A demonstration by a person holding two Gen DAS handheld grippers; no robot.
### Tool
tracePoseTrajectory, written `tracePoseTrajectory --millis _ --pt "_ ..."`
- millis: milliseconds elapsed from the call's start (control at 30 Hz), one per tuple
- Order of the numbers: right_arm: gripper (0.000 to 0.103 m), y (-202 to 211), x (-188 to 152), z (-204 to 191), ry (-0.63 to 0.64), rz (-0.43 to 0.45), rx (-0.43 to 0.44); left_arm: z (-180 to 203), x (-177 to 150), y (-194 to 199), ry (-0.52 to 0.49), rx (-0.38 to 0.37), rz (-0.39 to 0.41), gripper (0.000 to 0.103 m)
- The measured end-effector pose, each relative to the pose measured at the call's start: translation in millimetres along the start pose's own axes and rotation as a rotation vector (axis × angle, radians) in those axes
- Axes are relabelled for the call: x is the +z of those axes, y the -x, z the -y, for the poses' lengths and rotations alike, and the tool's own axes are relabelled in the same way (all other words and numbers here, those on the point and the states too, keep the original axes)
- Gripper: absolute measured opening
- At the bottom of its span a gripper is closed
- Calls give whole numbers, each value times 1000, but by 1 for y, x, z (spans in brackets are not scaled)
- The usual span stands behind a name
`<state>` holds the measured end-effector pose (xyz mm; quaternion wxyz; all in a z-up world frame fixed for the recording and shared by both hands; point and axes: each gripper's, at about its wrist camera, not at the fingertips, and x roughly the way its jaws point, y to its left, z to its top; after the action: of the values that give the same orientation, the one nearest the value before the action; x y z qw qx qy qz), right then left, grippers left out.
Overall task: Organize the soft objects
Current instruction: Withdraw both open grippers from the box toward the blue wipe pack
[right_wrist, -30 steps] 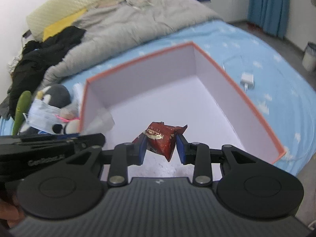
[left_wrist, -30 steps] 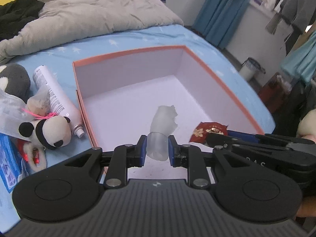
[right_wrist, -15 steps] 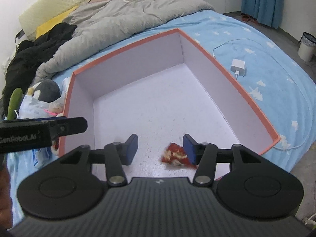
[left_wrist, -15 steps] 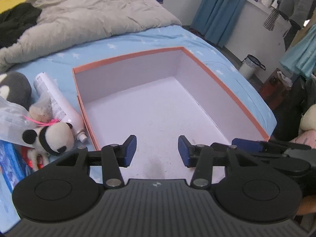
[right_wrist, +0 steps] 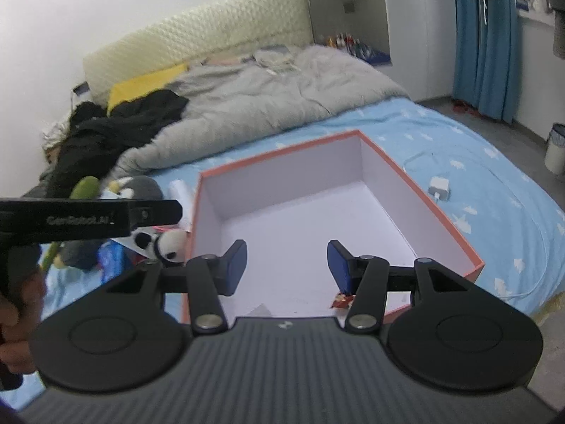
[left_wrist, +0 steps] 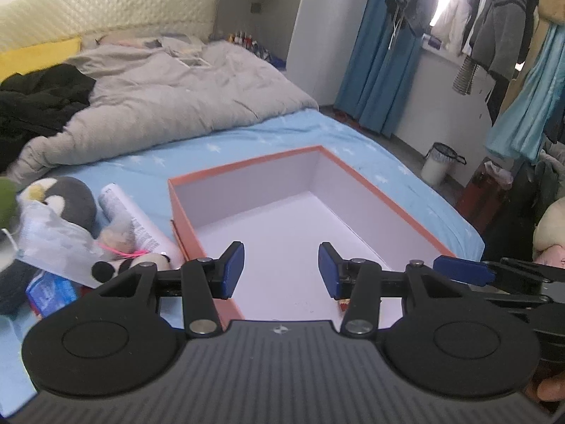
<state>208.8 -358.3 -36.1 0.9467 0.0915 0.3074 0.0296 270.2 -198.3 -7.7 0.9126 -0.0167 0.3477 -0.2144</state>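
My left gripper (left_wrist: 280, 270) hangs over the near end of the orange box (left_wrist: 356, 173), jaws standing apart with nothing between the blue pads, just white box floor showing through the gap. Off to the left on the blue bedsheet (left_wrist: 247, 137) sits the pile of soft things: a grey penguin plush (left_wrist: 67, 194), a clear bag (left_wrist: 53, 240) over it, a white tube (left_wrist: 134, 219) lying along the box wall, a small panda plush (left_wrist: 106, 270) tucked just beside the box corner. Moving right, my right gripper (right_wrist: 286, 265) is over the same box (right_wrist: 406, 180), jaws likewise apart and empty. Just under its right finger, a red snack packet (right_wrist: 340, 302) lies on the box floor, mostly hidden. Further right, a white charger (right_wrist: 439, 190) rests on the sheet outside the box.
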Motion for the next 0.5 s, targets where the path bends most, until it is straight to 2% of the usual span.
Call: tracePoseTrajectory --millis 167,500 --pt "53 22 -11 -20 21 58 46 2 -18 33 -26 18 52 53" --pt "53 51 -36 -52 50 102 112 -11 -64 90 38 24 107 53"
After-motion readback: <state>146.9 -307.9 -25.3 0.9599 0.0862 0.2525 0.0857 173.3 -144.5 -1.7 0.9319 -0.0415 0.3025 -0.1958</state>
